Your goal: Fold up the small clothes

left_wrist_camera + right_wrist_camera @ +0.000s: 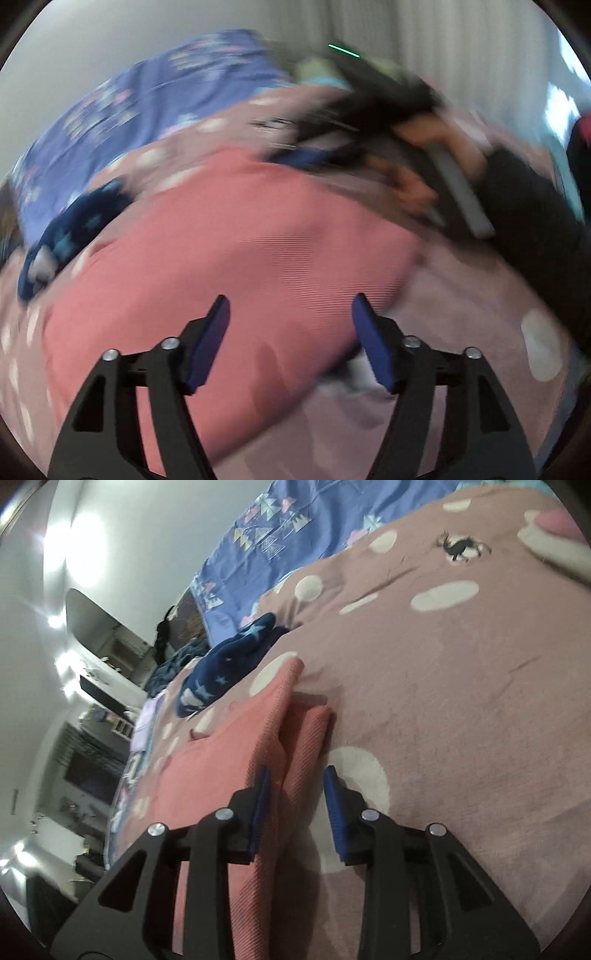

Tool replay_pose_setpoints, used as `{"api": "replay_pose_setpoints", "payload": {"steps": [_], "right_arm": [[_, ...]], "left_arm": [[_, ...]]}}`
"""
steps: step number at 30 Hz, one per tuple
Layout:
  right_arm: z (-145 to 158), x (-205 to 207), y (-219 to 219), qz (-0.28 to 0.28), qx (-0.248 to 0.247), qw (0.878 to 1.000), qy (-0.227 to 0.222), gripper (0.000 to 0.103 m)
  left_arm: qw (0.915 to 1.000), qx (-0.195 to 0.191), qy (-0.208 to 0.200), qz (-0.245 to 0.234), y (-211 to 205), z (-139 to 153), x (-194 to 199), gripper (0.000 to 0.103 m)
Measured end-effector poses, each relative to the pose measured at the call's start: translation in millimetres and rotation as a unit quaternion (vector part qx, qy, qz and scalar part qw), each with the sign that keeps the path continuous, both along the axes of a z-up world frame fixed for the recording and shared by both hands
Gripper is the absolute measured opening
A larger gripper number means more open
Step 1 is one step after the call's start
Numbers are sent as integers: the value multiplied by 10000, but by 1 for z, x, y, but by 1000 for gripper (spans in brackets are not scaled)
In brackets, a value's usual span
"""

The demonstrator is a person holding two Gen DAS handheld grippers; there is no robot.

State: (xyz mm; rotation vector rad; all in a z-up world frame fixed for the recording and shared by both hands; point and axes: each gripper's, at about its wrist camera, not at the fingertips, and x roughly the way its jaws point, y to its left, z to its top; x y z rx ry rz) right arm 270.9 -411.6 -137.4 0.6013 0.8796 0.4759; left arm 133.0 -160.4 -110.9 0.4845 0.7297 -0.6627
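A pink ribbed garment (pixel 236 258) lies on a mauve blanket with white spots (pixel 480 295). My left gripper (pixel 290 314) is open and empty, hovering just above the garment's near part; this view is blurred. In the right wrist view the same pink garment (pixel 221 775) lies folded with a raised fold running between the jaws. My right gripper (pixel 297 786) is open around that fold edge, its blue pads (pixel 334 794) apart from the cloth. The other gripper and a hand (pixel 417 147) show blurred at the upper right of the left wrist view.
A dark blue star-print garment (pixel 229 657) lies bunched beyond the pink one, also in the left wrist view (pixel 70 229). A blue patterned sheet (pixel 295 539) covers the far side of the bed. Another pink and white item (pixel 554 535) lies at the far right. Room furniture (pixel 92 720) stands left.
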Motion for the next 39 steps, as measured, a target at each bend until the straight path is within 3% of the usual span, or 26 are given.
{"api": "replay_pose_setpoints", "payload": {"steps": [4,7,11,12,14,16,19,20,22,23,25,27,29,31,34,36,37,39], "right_arm": [[-1,0,-2,81,117,9999,28,31],[-2,2,0,190,100,9998,50,33],[-3,5,-2,256,222,9993,155,34],[-4,6,-2,256,261,9992,185,34],[-6,8,-5,253,344,9987,268,34],[-7,12,-5,239,355,9985,351,34],[-7,23,-2,228,345,9977,542,36],[-7,29,1,251,366,9969,656,35],[-3,38,1,199,312,9967,728,9],[0,40,-2,138,380,9971,646,5],[9,36,-14,78,932,9952,284,4],[15,34,-19,37,1008,9948,124,3],[15,35,-22,1,968,9953,38,3],[2,40,-23,-23,943,9952,268,3],[-8,43,-26,40,1088,9922,609,11],[-5,40,-28,218,1298,9890,672,48],[0,37,-29,322,1344,9886,603,54],[12,30,-23,548,985,9924,501,68]], "left_arm": [[9956,708,-574,-205,-46,-24,-12,74],[9951,724,-655,-156,-53,-21,-6,79],[9951,737,-662,26,-59,-19,6,79],[9945,754,-720,40,-63,-17,7,76],[9938,772,-794,-12,-69,-16,4,60],[9923,816,-935,-46,-77,-17,-4,51],[9904,873,-1067,-129,-83,-20,-21,44],[9905,874,-1054,-145,-85,-21,-20,34],[9924,784,-937,-122,-85,-19,-19,14],[9942,641,-860,-69,-82,-14,-17,11],[9983,157,-560,-54,-69,-4,-13,9],[9991,-335,-220,-108,-57,0,-8,9],[9986,-514,58,-132,-52,-5,-4,9],[9987,-476,146,-107,-53,-12,-1,9],[9994,-309,106,-84,-60,-19,-2,10],[9997,-238,54,-89,-62,-20,-2,11],[9997,-219,46,-95,-64,-20,-2,12],[9998,-164,15,-106,-66,-21,-3,12]]}}
